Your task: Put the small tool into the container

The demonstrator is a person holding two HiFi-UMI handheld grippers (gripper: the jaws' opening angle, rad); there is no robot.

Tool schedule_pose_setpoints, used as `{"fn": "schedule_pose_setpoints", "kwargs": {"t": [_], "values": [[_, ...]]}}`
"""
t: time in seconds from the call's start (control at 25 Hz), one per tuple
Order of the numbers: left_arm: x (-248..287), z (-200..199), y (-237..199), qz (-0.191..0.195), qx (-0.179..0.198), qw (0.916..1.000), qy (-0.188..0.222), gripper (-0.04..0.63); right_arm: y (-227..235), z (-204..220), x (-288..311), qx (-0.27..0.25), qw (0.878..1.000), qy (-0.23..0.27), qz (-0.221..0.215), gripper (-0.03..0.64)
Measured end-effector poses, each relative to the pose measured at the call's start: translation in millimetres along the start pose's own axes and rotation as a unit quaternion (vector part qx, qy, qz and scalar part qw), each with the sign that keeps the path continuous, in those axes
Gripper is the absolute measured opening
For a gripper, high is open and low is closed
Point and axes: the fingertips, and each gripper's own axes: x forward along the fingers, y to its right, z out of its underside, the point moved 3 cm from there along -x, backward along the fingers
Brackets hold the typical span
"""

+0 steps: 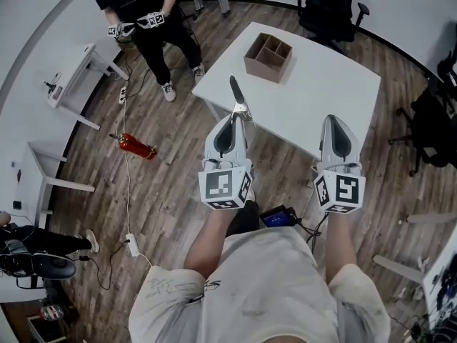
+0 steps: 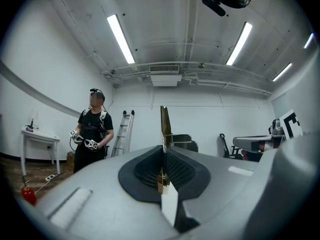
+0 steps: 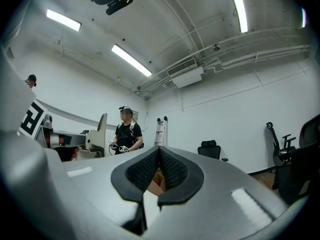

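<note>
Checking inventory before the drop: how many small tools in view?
1. The small tool juts from the shut left claw, by the table's near edge. None shows in the container, though its walls may hide one.

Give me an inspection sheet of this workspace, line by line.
Surface: white table, bare except the box.
Job's things: brown compartmented wooden box on the table; thin metal tool held, not yet in it.
Clutter: nothing seen.
Grippers: left gripper shut on the tool; right gripper shut, empty.
Cables: white power strip with cord on floor.
Surroundings: red fire extinguisher, black office chair, another person.
</note>
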Motion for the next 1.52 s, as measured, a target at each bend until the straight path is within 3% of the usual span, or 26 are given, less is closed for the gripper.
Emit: {"fn": "schedule_pose_setpoints", "kwargs": {"t": [0.24, 0.4, 0.84, 0.96, 1.04, 1.36, 1.52], "values": [[92, 36, -64, 0.009, -0.004, 1.0000, 0.000, 0.021, -5, 45, 104, -0.008, 1.000, -0.010, 0.008, 0.006], [190, 52, -136, 0.015, -0.010, 0.9998, -0.002, 0.021, -16, 69, 220, -0.013, 1.000, -0.018, 0.012, 0.006], [517, 95, -424, 0.040, -0.026, 0.9986, -0.021, 0.021, -101, 138, 640, -0.024, 0.999, -0.033, 0.026, 0.006], [638, 105, -517, 0.050, -0.032, 0.9978, -0.029, 0.021, -119, 156, 787, -0.026, 0.998, -0.040, 0.035, 0.006], [709, 113, -556, 0.057, -0.034, 0.9973, -0.033, 0.021, -117, 166, 866, -0.025, 0.998, -0.042, 0.042, 0.006], [769, 131, -598, 0.095, -0.036, 0.9944, -0.030, 0.021, -132, 178, 918, -0.035, 0.996, -0.023, 0.074, 0.006], [853, 147, -583, 0.109, -0.036, 0.9926, -0.040, 0.021, -77, 194, 971, -0.035, 0.995, -0.030, 0.090, 0.006]]}}
